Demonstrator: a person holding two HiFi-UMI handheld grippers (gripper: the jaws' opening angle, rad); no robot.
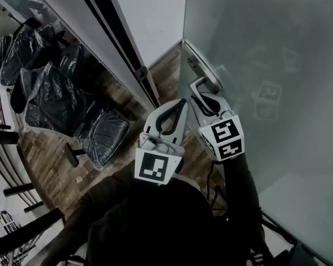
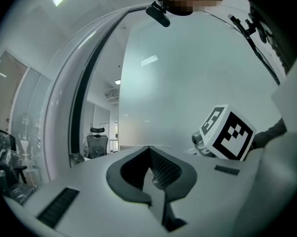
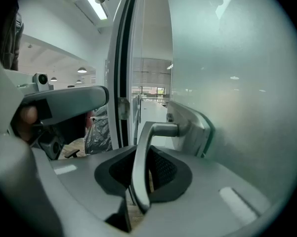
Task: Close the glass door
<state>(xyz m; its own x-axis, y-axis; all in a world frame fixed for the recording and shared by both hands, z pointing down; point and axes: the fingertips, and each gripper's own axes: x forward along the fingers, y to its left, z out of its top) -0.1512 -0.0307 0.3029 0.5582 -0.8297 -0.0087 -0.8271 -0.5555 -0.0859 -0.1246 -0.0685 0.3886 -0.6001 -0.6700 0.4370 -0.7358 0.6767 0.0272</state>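
The frosted glass door (image 1: 266,65) fills the right side of the head view, its edge standing away from the white door frame (image 1: 127,49). Its metal lever handle (image 1: 198,82) juts out near the door's edge. My right gripper (image 1: 201,97) is shut on this handle; in the right gripper view the lever (image 3: 143,157) runs down between the jaws of the right gripper (image 3: 141,154). My left gripper (image 1: 181,102) hangs just left of it, shut with nothing in it, its tips meeting in the left gripper view (image 2: 148,149) and pointing at the glass door (image 2: 188,83).
Office chairs wrapped in black plastic (image 1: 50,93) stand on the wooden floor (image 1: 55,154) to the left, beyond the frame. The right gripper's marker cube (image 2: 227,132) shows close beside the left gripper. A lock plate (image 3: 190,127) backs the handle.
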